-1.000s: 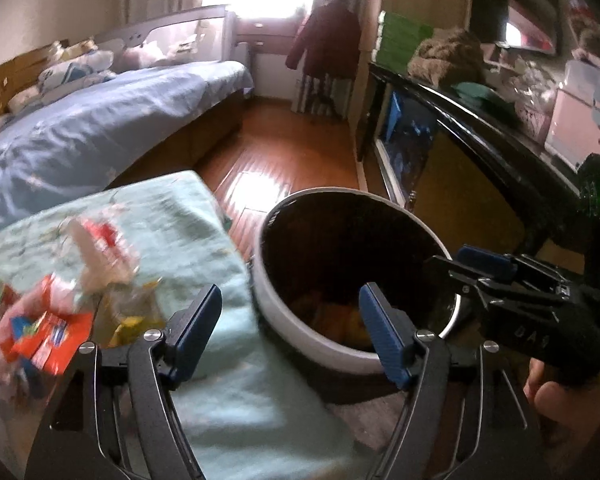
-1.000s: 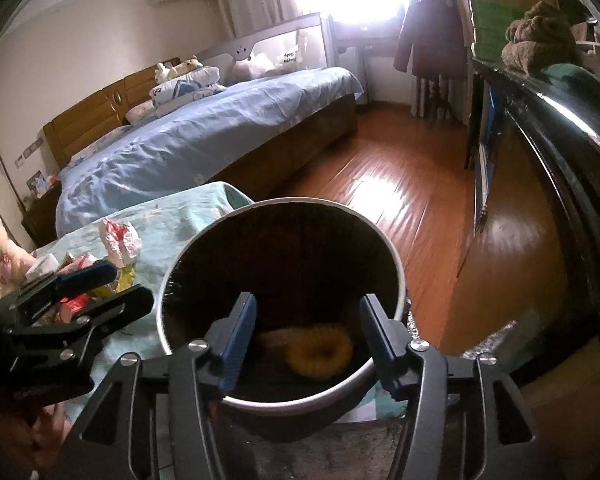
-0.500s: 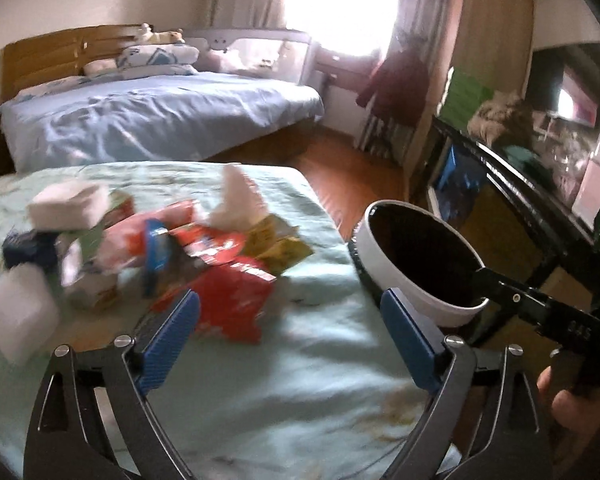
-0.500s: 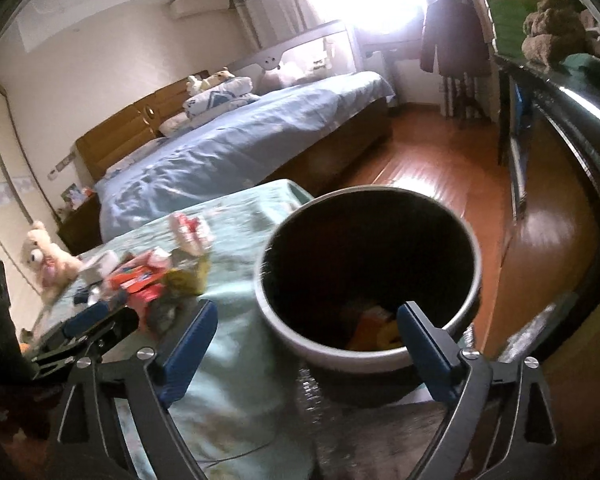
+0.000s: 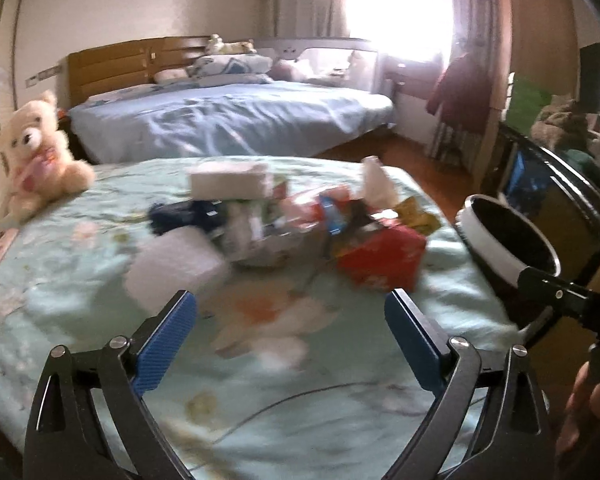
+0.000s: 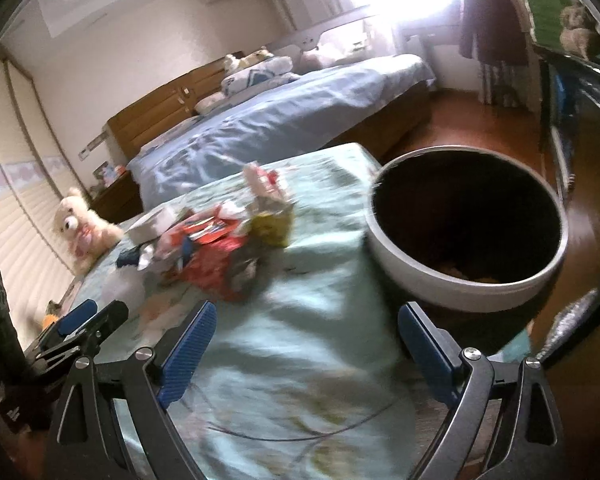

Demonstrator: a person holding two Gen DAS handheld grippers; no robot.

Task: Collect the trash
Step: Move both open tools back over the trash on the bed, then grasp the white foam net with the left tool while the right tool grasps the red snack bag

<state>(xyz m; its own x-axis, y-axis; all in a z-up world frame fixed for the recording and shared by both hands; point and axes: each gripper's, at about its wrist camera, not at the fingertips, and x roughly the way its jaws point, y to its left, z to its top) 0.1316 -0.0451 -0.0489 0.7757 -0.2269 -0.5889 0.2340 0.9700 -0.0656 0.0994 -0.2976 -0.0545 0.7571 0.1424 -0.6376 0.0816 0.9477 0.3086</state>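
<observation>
Both views have swung off the bin mouth toward the litter since the earlier frames. Left gripper (image 5: 290, 338) has just been opening and stands wide with nothing between its fingers; right gripper (image 6: 306, 346) stands wide and empty too. Trash pile (image 5: 300, 224) lies on the pale green bedspread (image 5: 340, 420), the white-rimmed bin (image 6: 466, 286) just beside it. Judged step: return reach for more; next, close on one wrapper. Only the right view shows the bin's interior.
</observation>
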